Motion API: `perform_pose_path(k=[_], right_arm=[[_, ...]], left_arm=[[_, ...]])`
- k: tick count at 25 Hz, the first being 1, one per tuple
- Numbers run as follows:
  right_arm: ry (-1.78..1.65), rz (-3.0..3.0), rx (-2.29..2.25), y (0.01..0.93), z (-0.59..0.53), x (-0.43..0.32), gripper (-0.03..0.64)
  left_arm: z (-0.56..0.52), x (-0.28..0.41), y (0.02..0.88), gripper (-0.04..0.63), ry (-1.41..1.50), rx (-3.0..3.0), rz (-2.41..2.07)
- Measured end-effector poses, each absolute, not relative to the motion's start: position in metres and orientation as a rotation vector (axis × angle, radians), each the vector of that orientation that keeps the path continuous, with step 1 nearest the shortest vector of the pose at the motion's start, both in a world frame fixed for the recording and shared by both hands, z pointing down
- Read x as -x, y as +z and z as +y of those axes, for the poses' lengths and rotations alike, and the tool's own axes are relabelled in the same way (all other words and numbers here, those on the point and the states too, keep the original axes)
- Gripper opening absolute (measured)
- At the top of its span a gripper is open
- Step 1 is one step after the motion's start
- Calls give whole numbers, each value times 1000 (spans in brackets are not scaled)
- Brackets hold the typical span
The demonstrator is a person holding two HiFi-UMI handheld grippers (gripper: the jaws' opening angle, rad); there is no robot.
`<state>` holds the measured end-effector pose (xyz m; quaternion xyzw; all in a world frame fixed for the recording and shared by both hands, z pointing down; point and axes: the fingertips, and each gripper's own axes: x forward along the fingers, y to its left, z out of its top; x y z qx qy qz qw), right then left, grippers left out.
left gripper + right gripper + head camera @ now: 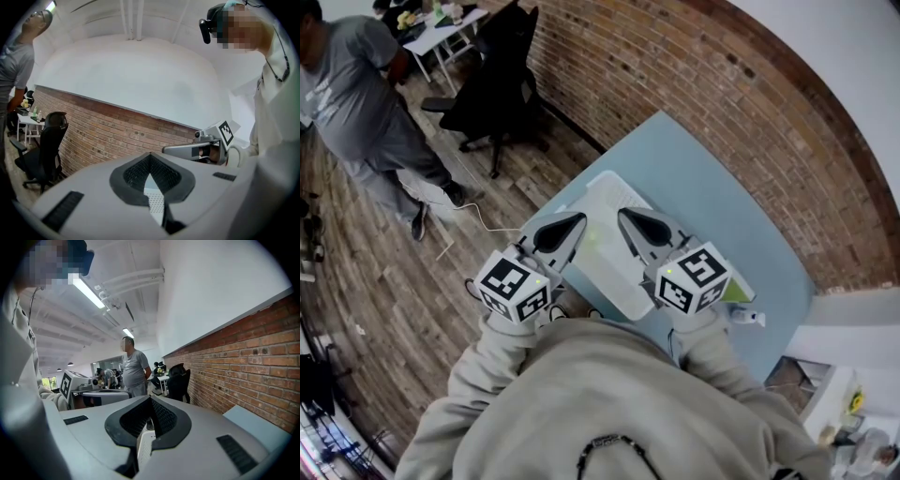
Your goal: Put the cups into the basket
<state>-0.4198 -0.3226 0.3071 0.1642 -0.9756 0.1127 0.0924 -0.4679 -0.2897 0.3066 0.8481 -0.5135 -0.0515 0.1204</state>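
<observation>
The white perforated basket (600, 197) sits on the light blue table (712, 206), at the centre of the head view, its long side running from 11 o'clock toward 5 o'clock. No view shows its inside well enough to tell what it holds. A lime-green thing (737, 291) peeks out at 4 o'clock from the basket, just beside the right marker cube (694, 277). So little of it shows that I cannot tell whether it is a cup. A small white object (750, 317) lies on the table right below it.

Both claws hang over the basket, side by side and near each other. The left gripper (579, 218) is over its 9 o'clock edge and the right gripper (623, 214) over its middle, both pointing away from the wearer toward 12 o'clock. In the left gripper view the dark pads meet at their tips with nothing caught between them, and only the basket's holed wall shows through the slit lower down. The right gripper's jaws are likewise pressed together and empty. The left marker cube (514, 284) sits at 7 o'clock from the basket, over a beige sleeve (487, 366).

A brick wall (694, 84) runs along the table's far side, from 12 to 3 o'clock. On the wooden floor (384, 281) a black office chair (492, 94) stands at 11 o'clock, a person in grey (356, 103) at 10 o'clock and a white cable (483, 220) at 9 o'clock.
</observation>
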Motion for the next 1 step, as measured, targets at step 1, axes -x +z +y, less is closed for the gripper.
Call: perform_pose_path(k=[1], right_arm=[[335,-2896,-487,308,-323,420,11]], left_arm=[[-290,468,307,-5,-150,-2478,-1499]])
